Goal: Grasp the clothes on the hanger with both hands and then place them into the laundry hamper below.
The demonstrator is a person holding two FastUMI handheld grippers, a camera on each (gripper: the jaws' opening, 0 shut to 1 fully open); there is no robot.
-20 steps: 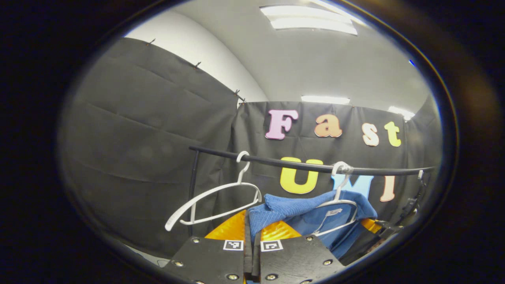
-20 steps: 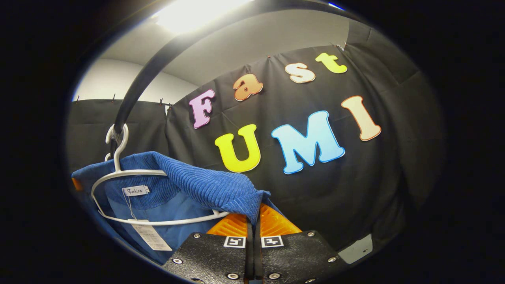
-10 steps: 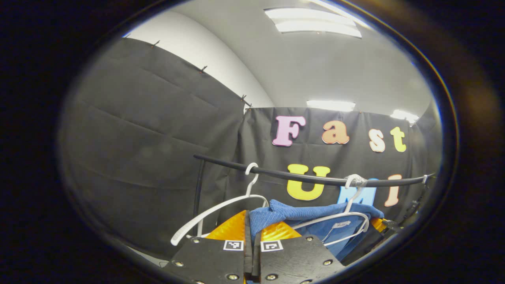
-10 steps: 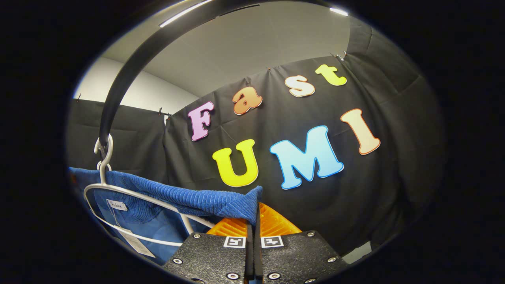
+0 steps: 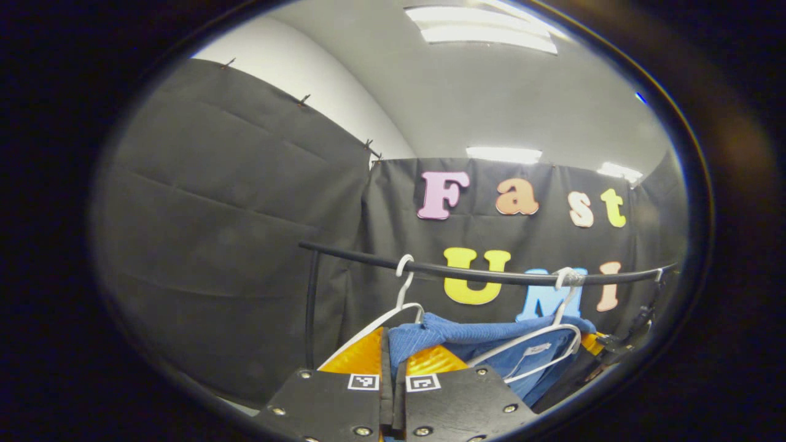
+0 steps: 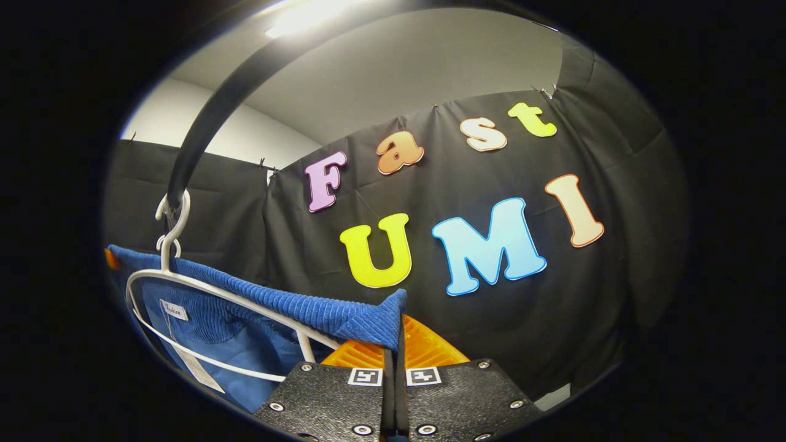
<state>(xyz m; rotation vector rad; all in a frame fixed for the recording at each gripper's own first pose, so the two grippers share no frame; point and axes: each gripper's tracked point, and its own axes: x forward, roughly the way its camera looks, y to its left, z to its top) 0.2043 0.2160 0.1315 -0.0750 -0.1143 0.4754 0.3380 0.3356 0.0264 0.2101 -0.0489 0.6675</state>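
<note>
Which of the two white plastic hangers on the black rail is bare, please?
The left-hand white hanger, beside the rail's upright post, is bare; the other white hanger sits inside the blue ribbed garment.

black round metal rail (image 5: 491, 276) crossing the booth | empty white plastic hanger (image 5: 402, 294) hooked on it | bright ceiling light panels (image 5: 485, 31) | white wall (image 6: 245, 132)

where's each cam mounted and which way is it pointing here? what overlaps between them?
Left gripper view: rides the left gripper, tilted up along its fingers at the black rail, an empty white hanger and the blue garment; own fingers pinch blue cloth.
Right gripper view: rides the right gripper, close under the rail, facing the booth wall; own fingers pinch the garment.
Shared: garment, its white hanger, rail.
</note>
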